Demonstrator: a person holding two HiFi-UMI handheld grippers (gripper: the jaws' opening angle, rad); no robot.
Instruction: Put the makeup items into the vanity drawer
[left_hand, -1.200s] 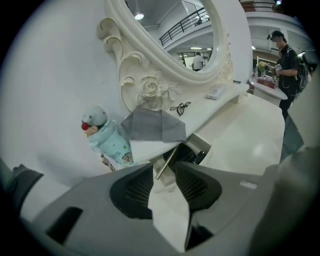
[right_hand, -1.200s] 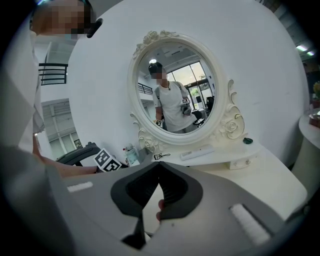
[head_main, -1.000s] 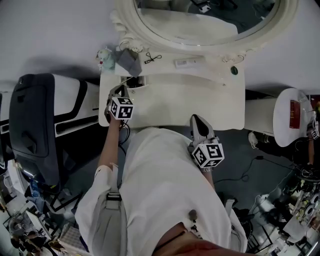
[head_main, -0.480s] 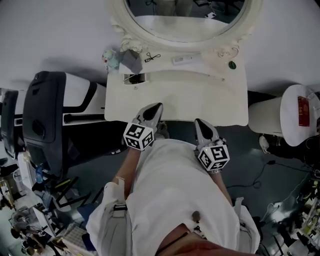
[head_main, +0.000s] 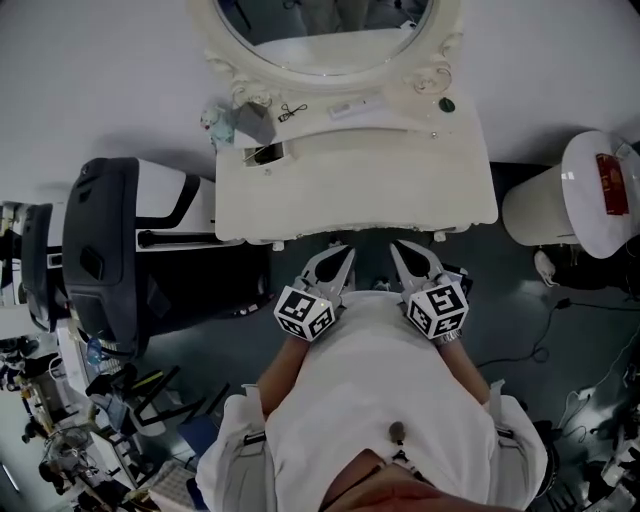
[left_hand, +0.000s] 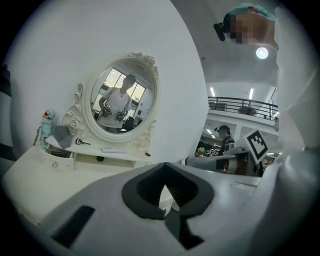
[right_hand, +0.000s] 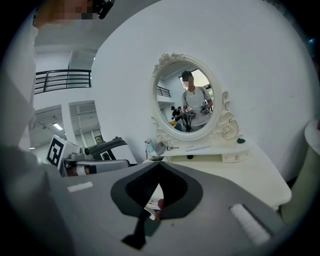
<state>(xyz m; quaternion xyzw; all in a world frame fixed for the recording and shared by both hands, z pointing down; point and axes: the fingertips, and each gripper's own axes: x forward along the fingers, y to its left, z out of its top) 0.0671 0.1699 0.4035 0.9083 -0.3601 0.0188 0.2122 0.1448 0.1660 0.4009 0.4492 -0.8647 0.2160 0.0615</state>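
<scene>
2 grippers, both low in the head view, side by side in front of the person's white top (head_main: 375, 400). Left gripper (head_main: 343, 257) at 6 o'clock of the vanity (head_main: 350, 200), tip just off the front edge, not touching. Its jaws are pressed together with nothing clamped. Right gripper (head_main: 401, 249) just beside it at its 3 o'clock, jaws also together and empty. Tips of both aim toward 12 o'clock.

1 vanity, white, with 1 oval mirror (head_main: 320, 30) in an ornate frame at its 12 o'clock. The tabletop itself is bare.

The makeup items sit on the raised shelf under the mirror, 5 counted:
- 1 teal bottle (head_main: 211, 117) at the 10 o'clock corner
- 1 grey pouch (head_main: 255, 122) touching it on the 3 o'clock side
- 1 black clip (head_main: 291, 110)
- 1 white stick (head_main: 350, 108), lying flat near the middle
- 1 dark green pot (head_main: 446, 104) at 1 o'clock

All 5 are well apart from both grippers.

1 small drawer (head_main: 265, 153) at the vanity's 10 o'clock, below the pouch, stands pulled out. Its inside is dark and I can't tell the contents.

1 black bulky object (head_main: 100, 255) at 9 o'clock of the vanity. 1 white round-topped object (head_main: 575, 200) at 3 o'clock, with 1 red item (head_main: 610, 183) on it.

Both gripper views show the mirror with the person reflected.
</scene>
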